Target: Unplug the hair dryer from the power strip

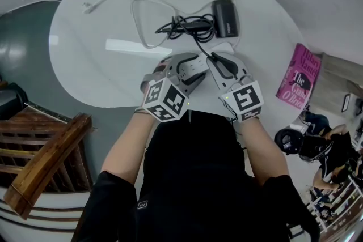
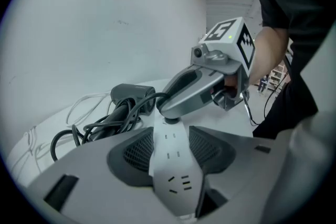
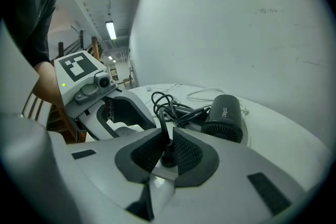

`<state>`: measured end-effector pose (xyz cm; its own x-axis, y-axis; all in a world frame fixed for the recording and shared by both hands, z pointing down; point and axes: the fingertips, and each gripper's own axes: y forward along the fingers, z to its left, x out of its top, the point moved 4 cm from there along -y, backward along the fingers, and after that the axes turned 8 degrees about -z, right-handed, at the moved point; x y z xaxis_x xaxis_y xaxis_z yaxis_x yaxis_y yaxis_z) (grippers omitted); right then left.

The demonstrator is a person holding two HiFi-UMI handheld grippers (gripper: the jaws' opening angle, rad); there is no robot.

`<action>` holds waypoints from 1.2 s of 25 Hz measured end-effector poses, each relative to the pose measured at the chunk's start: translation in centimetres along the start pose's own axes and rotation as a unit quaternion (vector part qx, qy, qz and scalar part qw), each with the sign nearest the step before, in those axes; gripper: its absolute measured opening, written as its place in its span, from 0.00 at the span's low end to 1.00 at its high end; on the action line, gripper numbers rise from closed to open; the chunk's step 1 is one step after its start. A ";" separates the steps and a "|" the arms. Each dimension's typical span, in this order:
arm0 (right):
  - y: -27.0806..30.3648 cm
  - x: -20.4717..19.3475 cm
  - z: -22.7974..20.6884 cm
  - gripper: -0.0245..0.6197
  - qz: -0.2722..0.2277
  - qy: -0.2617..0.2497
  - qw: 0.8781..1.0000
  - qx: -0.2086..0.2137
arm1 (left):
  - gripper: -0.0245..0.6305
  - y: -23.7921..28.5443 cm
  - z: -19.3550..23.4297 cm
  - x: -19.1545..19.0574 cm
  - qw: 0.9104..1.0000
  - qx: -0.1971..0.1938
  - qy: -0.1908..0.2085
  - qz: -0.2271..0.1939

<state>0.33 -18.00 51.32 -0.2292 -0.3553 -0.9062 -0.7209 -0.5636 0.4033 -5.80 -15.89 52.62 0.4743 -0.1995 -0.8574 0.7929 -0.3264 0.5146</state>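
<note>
Both tools gripping, one on the strip and one on the plug, near the table's front edge.

Our left gripper (image 2: pixel 170 136) has its pads pressed on the two long sides of the white power strip (image 2: pixel 173 176), grasping it. Our right gripper (image 3: pixel 167 139) is clenched on the black plug (image 3: pixel 168 159) at the strip's far end. The plug's base sits against the strip's face, and we cannot tell whether its prongs are still seated. From the plug a black cord (image 1: pixel 187 25) runs back in a loose tangle to the black hair dryer (image 1: pixel 226 18), which lies on its side further back on the round white table (image 1: pixel 91 37). A white cable (image 1: pixel 142 14) loops across the tabletop beside the dryer, apart from both tools.
</note>
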 end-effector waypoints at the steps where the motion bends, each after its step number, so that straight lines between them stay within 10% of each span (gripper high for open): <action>1: 0.0 0.0 0.0 0.14 0.001 0.000 1.000 0.000 | 0.35 -0.1 0.1 0.1 1.000 0.003 -0.009 -0.005; 30: 0.4 -0.1 0.2 0.14 0.018 0.028 0.999 0.001 | 0.24 1.0 0.0 -0.6 0.998 0.045 -0.036 -0.037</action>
<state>-0.04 -18.07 51.55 -0.2188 -0.4160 -0.8826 -0.7136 -0.5487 0.4356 -5.31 -16.04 53.66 0.3847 -0.2360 -0.8924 0.7861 -0.4229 0.4507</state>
